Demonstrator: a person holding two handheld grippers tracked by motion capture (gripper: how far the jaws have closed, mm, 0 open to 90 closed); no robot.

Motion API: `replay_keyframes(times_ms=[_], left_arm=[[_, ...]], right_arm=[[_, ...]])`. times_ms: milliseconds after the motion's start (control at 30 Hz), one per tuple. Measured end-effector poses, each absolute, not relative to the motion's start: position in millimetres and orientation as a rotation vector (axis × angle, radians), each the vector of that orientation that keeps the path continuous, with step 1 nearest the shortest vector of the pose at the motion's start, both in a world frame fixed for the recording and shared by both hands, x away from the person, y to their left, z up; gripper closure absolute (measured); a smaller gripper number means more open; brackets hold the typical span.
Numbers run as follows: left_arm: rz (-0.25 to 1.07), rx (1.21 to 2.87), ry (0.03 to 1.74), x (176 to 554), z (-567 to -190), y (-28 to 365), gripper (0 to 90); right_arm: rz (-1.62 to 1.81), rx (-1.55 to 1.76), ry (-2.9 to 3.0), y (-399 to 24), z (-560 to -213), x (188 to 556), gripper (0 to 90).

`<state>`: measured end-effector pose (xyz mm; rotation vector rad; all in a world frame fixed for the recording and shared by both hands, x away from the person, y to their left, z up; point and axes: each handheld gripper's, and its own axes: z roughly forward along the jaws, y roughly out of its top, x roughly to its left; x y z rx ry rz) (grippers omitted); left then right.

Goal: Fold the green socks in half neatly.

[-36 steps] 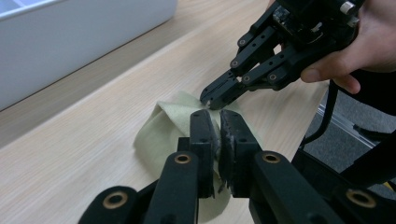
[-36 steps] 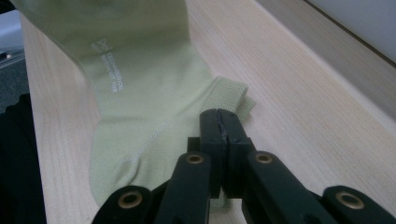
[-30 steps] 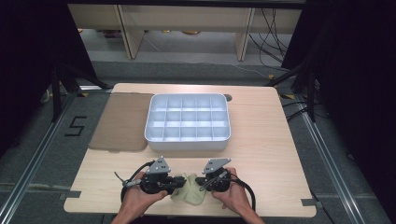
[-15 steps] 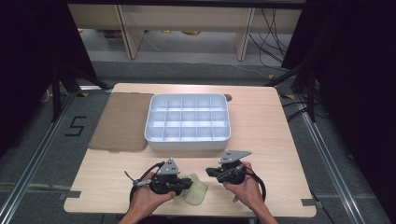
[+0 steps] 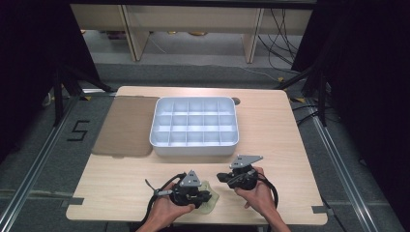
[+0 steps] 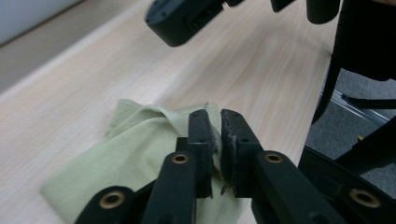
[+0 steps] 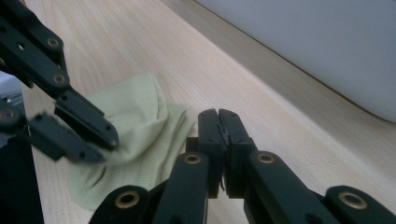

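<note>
Nearest the table's front edge lies a pale green cloth [image 5: 207, 197], rumpled and folded over itself. The left gripper [image 5: 205, 196] sits on it; in the left gripper view its jaws are drawn nearly together with a fold of the cloth [image 6: 140, 154] pinched between them, though the pinched part is mostly hidden behind the jaws themselves. From above, the gripper's body and grey plate cover much of the cloth, so its full outline is hard to make out. The left hand [image 5: 164, 212] is cut off by the bottom of the high view.

Just to the right of the cloth, the right gripper [image 5: 221, 177] is held apart from it. In the right gripper view its jaws are pressed together with nothing between them, and the cloth [image 7: 135, 135] lies beyond, partly blocked by the other gripper's dark, blurred linkage. The right hand [image 5: 256, 193] grips it from behind.

Farther back from the cloth, on the wooden table [image 5: 270, 130], stands a white tray [image 5: 194, 147] divided into compartments; whether anything lies inside them is too small to tell. A brown mat [image 5: 123, 125] lies beside the tray, hanging over the table's left edge.
</note>
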<state>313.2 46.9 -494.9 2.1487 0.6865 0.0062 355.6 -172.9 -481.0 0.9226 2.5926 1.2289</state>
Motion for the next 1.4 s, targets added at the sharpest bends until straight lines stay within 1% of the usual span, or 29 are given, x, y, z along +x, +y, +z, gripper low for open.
replay_keyframes(times_ms=[33, 67, 133, 167, 233, 267, 333, 367, 400, 500, 567, 600, 633, 667, 733, 900, 967, 1000, 1033, 1067, 1133, 1167, 1233, 1400], left_arm=[[-0.022, 2.144, 0.703, 313, -496, 46, 72.6], [-0.024, 2.143, 0.686, 313, -494, 46, 64.7], [-0.044, 2.11, 0.705, 313, -489, 49, 56.3], [-0.036, 2.096, 0.688, 314, -486, 51, 53.0], [-0.032, 2.075, 0.699, 315, -482, 54, 51.7], [-0.033, 2.048, 0.71, 315, -475, 62, 50.9], [-0.024, 2.038, 0.689, 317, -471, 70, 51.0], [-0.005, 2.028, 0.701, 317, -468, 77, 54.7], [0.004, 2.026, 0.697, 318, -466, 86, 66.5], [0.055, 2.062, 0.711, 320, -470, 99, 78.6], [0.055, 2.07, 0.718, 321, -474, 101, 82.5], [0.055, 2.087, 0.736, 322, -479, 103, 82.5], [0.06, 2.128, 0.729, 325, -486, 103, 84.3], [0.06, 2.128, 0.729, 325, -486, 103, 84.7], [0.038, 2.183, 0.74, 327, -499, 102, 85.3], [0.027, 2.224, 0.717, 323, -507, 96, 87.5], [0.022, 2.22, 0.73, 321, -507, 95, 87.6], [0.042, 2.239, 0.717, 320, -507, 95, 87.9], [0.031, 2.219, 0.744, 317, -508, 94, 88.1], [0.041, 2.234, 0.729, 316, -507, 95, 88.4], [0.036, 2.217, 0.757, 312, -508, 94, 88.5], [0.06, 2.232, 0.733, 311, -507, 95, 88.5], [0.046, 2.201, 0.773, 306, -509, 94, 88.5], [0.049, 2.206, 0.772, 306, -509, 94, 88.2]], right_arm=[[1.224, 0.916, 2.592, -173, -481, 356, 88.5], [1.224, 0.913, 2.596, -174, -481, 356, 88.3], [1.227, 0.904, 2.595, -174, -481, 356, 88.2], [1.228, 0.904, 2.592, -174, -480, 357, 88.0], [1.23, 0.924, 2.595, -175, -479, 356, 87.7], [1.239, 0.913, 2.589, -175, -478, 356, 87.6], [1.243, 0.916, 2.593, -175, -477, 356, 87.6], [1.251, 0.916, 2.59, -175, -476, 355, 87.5], [1.255, 0.903, 2.596, -176, -475, 355, 87.5], [1.25, 0.9, 2.587, -175, -472, 352, 87.5], [1.251, 0.889, 2.584, -175, -471, 351, 87.6], [1.259, 0.873, 2.588, -174, -470, 351, 87.5], [1.268, 0.87, 2.592, -172, -469, 348, 87.5], [1.268, 0.87, 2.592, -172, -469, 348, 87.5], [1.272, 0.856, 2.601, -169, -469, 345, 87.5], [1.265, 0.824, 2.633, -165, -468, 340, 87.5], [1.269, 0.816, 2.634, -163, -469, 338, 87.6], [1.267, 0.812, 2.647, -162, -468, 337, 87.6], [1.271, 0.817, 2.643, -161, -469, 335, 87.5], [1.275, 0.8, 2.648, -159, -469, 334, 87.6], [1.257, 0.807, 2.671, -156, -470, 330, 87.6], [1.257, 0.807, 2.671, -156, -470, 330, 87.6], [1.258, 0.794, 2.687, -152, -471, 326, 87.6], [1.285, 0.747, 2.719, -141, -474, 318, 87.5]])
